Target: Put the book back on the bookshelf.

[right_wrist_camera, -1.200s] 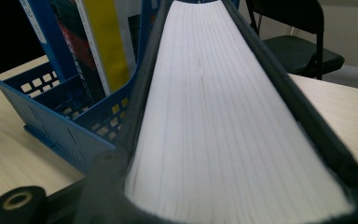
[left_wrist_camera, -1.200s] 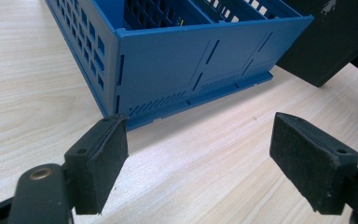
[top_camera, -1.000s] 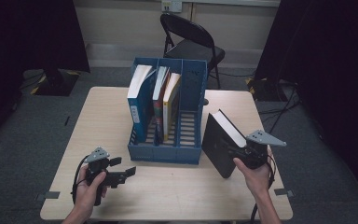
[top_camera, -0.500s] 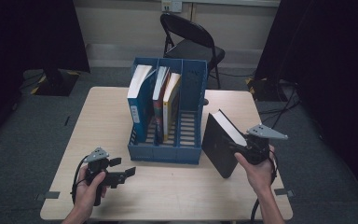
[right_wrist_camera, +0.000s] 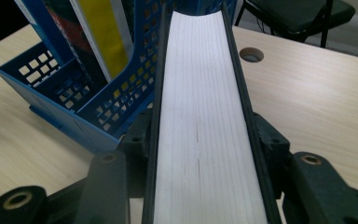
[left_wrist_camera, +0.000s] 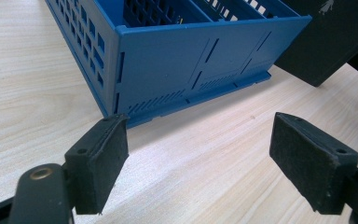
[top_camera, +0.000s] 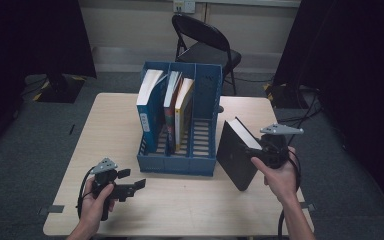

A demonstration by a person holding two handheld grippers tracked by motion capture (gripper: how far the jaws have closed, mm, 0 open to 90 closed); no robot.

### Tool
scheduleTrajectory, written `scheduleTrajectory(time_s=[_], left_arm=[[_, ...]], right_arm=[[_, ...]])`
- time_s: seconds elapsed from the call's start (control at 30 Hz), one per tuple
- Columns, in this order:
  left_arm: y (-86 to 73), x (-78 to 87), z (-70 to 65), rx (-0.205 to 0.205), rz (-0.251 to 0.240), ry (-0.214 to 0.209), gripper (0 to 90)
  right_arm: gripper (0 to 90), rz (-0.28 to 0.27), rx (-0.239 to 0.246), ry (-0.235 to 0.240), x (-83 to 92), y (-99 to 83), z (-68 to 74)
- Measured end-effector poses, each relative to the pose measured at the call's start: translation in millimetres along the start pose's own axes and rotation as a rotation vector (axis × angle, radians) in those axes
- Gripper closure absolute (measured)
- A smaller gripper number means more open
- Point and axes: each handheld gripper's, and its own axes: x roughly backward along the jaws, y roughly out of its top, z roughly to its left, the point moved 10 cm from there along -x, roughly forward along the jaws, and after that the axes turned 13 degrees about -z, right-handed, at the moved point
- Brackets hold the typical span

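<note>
- The right tool point(top_camera: 258, 154) is clamped on a black book point(top_camera: 236, 159); in the right gripper view its two jaws press on both covers, with the white page edge point(right_wrist_camera: 205, 121) between them. The jaws have just been closing on it.
- The black book stands tilted, just beside the right front corner of the blue file rack point(top_camera: 180, 161); whether its lower corner touches the table point(top_camera: 190, 205) I cannot tell.
- The left tool point(top_camera: 132, 184) has its jaws wide apart with nothing between them; it is low over the table, near the left front corner of the rack.
- Three books stand in the left and middle compartments of the rack, a blue one point(top_camera: 147, 112) at the far left.
</note>
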Motion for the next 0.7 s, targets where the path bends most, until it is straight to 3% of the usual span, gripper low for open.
scheduleTrajectory(time_s=[0.23, 0.7], left_arm=[[-2.6, -0.8, -2.5, -0.002, 0.009, -0.006, 19.2], [-5.9, -2.9, -4.6, -0.006, 0.024, -0.011, 19.2]], right_arm=[[49.7, 0.085, -0.020, -0.007, -3.4, 7.1, 1.1], [50.0, 0.297, 0.013, -0.001, -17.8, 10.3, 3.8]])
